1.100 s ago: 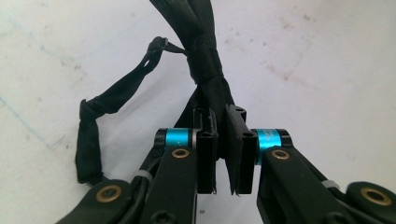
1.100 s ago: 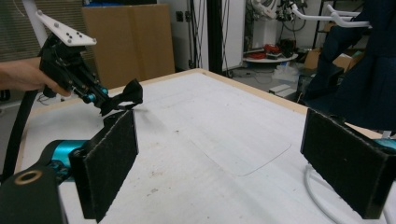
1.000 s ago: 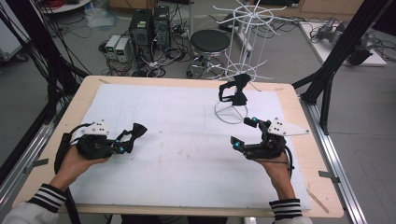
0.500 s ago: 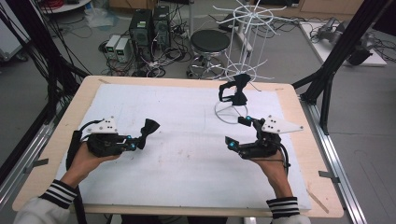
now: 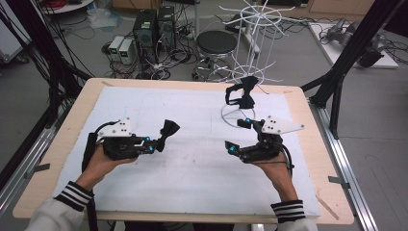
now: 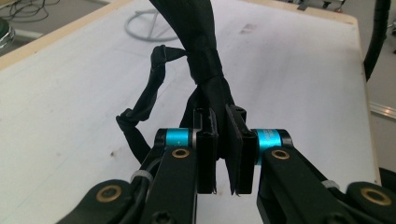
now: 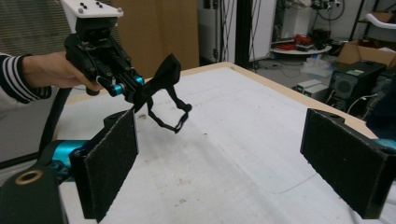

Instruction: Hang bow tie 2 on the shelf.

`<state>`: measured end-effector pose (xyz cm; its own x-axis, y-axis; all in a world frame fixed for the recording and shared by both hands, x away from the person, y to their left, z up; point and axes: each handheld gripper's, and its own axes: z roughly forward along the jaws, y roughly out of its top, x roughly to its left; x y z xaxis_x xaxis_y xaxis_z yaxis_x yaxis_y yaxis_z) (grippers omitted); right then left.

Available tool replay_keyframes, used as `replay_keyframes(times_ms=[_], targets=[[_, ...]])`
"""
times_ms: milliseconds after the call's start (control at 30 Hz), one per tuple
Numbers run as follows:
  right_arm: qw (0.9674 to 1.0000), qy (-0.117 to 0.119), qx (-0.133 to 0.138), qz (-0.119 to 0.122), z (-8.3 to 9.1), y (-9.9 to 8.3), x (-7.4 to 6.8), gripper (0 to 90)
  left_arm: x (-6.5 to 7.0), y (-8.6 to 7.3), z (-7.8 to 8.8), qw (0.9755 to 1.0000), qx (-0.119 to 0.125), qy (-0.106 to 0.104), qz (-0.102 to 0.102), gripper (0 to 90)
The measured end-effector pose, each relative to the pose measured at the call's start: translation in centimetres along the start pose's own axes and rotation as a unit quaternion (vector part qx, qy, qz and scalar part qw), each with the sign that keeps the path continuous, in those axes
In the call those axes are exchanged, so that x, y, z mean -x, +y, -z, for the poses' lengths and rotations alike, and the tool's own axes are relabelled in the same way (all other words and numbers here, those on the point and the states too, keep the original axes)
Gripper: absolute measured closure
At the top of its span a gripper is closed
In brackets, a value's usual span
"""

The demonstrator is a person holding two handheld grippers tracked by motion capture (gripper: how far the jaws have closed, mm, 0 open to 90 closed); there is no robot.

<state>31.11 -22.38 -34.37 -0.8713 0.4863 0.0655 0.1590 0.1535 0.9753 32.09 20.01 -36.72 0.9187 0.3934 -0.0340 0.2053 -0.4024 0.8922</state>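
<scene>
A black bow tie [image 5: 170,129] with a thin strap [image 6: 145,101] hangs just above the white mat, and my left gripper [image 5: 156,143] is shut on it. In the left gripper view the jaws [image 6: 223,140] pinch the tie's fabric between their pads. My right gripper [image 5: 238,134] stands open right of centre, nothing between its pads [image 7: 112,163]. From the right gripper view, the left gripper [image 7: 126,86] and its bow tie [image 7: 161,79] are ahead at the upper left. A second black bow tie [image 5: 243,94] hangs on the white wire rack [image 5: 250,38].
The rack's ring base [image 5: 226,115] rests on the white mat [image 5: 192,178] at the back right, just beyond my right gripper. The mat covers a wooden table [image 5: 86,96]. Behind the table are a stool [image 5: 216,43], computer cases and cables on the floor.
My left hand has carried the bow tie to the right and slightly up, toward the centre. My right gripper has shifted a little to the left, still open.
</scene>
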Motion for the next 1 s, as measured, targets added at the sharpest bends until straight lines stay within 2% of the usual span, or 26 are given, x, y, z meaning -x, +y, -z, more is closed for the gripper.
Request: replay_keyframes(times_ms=[200,400,633,1000], targets=[[0.9999,0.012,-0.004,-0.003,-0.8,0.7,-0.2,10.8,0.4,0.6,-1.3,0.9996,0.002,-0.023,-0.018,82.9],[0.9995,0.026,-0.015,0.006,-1.9,1.5,-0.5,11.4,0.9,1.2,-2.3,0.9985,0.023,-0.042,-0.025,82.9],[0.9988,0.044,-0.020,0.005,-2.6,1.7,-0.6,13.9,1.3,1.8,-3.2,0.9970,0.036,-0.056,-0.038,82.9],[0.9969,0.071,-0.033,0.009,-3.9,2.8,-0.8,15.2,1.9,2.8,-4.8,0.9930,0.063,-0.082,-0.057,82.9]])
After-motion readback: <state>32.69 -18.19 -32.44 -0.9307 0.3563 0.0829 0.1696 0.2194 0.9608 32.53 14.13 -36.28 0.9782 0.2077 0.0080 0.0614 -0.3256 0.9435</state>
